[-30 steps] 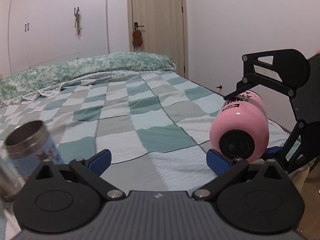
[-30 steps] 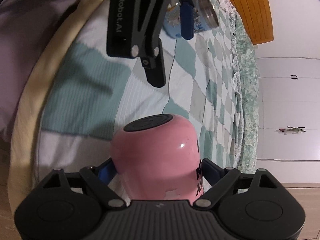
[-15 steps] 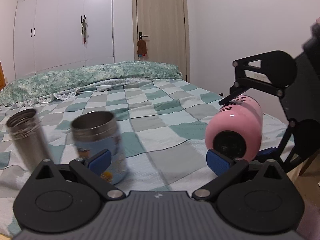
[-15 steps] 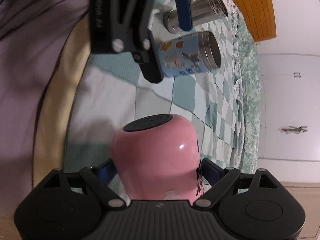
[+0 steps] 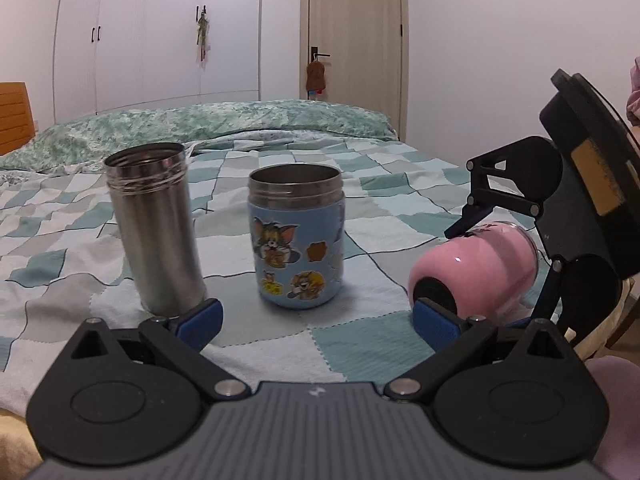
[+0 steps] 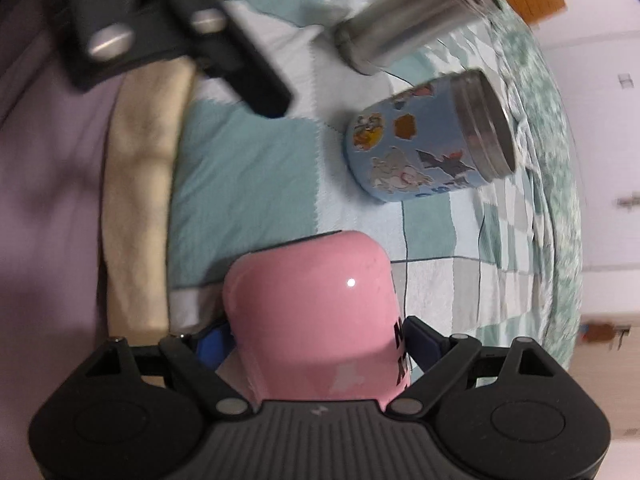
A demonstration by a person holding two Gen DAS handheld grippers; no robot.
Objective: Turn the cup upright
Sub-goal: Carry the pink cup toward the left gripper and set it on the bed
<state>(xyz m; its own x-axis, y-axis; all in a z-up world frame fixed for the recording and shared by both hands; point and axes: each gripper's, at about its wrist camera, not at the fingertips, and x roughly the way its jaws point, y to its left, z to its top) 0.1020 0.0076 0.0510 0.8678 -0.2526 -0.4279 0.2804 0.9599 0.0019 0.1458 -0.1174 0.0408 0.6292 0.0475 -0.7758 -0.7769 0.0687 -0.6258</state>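
Right fingers [image 6: 320, 340] clamp the sideways pink cup [image 6: 312, 304]; left fingers [image 5: 318, 322] spread, holding nothing.

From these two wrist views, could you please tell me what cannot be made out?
- Pink cup: mouth end hidden by the right tool in the right wrist view, and by its own body in the left wrist view.
- Pink cup's black lettering: cut off by a finger.
- Left tool: blurred in the right wrist view.
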